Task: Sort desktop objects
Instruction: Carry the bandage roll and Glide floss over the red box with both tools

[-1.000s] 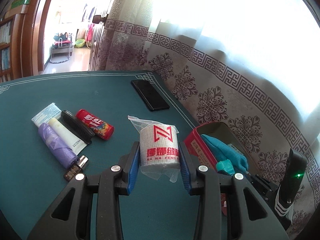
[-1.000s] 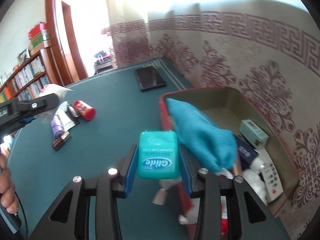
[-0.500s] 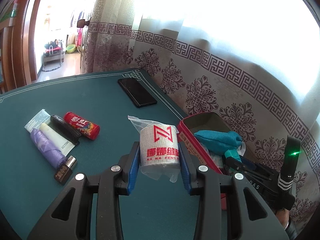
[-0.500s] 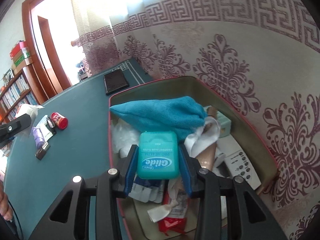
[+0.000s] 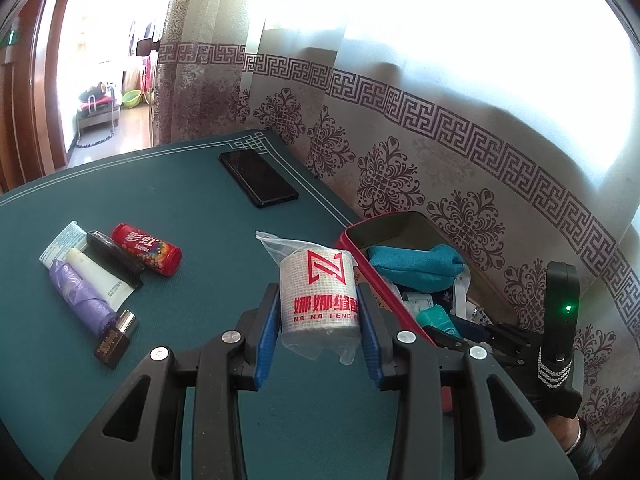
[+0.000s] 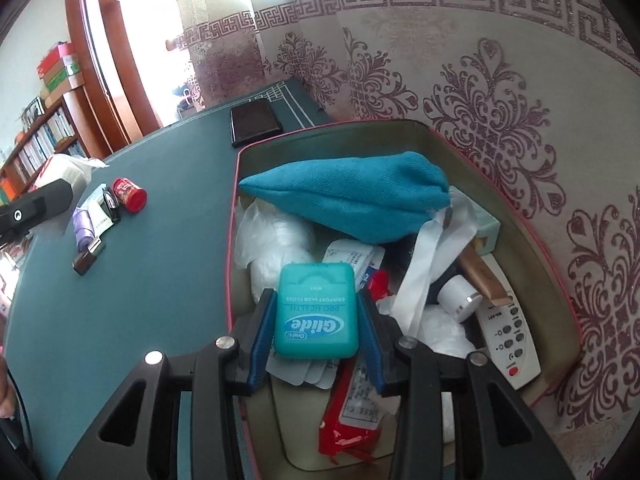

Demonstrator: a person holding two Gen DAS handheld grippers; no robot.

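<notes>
Held in the right gripper (image 6: 316, 316): a teal floss case (image 6: 316, 312), pinched between the blue pads, over the near end of the red tin (image 6: 560, 292). Jaws closed on its sides, label upside down toward the camera. Below it, inside the tin: a teal cloth (image 6: 348, 196) across the far half, white plastic bags (image 6: 272, 240), a white ribbon (image 6: 424, 264), a small white jar (image 6: 456, 298), a white remote (image 6: 508, 344) against the right wall, and a red packet (image 6: 352, 412) at the near end.

Held in the left gripper (image 5: 319, 320): a bagged tape roll (image 5: 318, 292) with red print, pinched upright between the pads, above the green desk (image 5: 160, 200), just left of the tin's (image 5: 352, 236) red wall. Jaws closed on the roll's sides, loose plastic sticking out above and below.

Left of the tin, well apart, in a cluster on the desk: a red candy tube (image 5: 146, 249), a black comb (image 5: 114, 258), a white tube (image 5: 98, 280), a purple bag roll (image 5: 80, 300), a white sachet (image 5: 64, 242) and a small brown bottle (image 5: 116, 338). Beyond the tin, near the far desk edge: a black phone (image 5: 258, 178), flat.
</notes>
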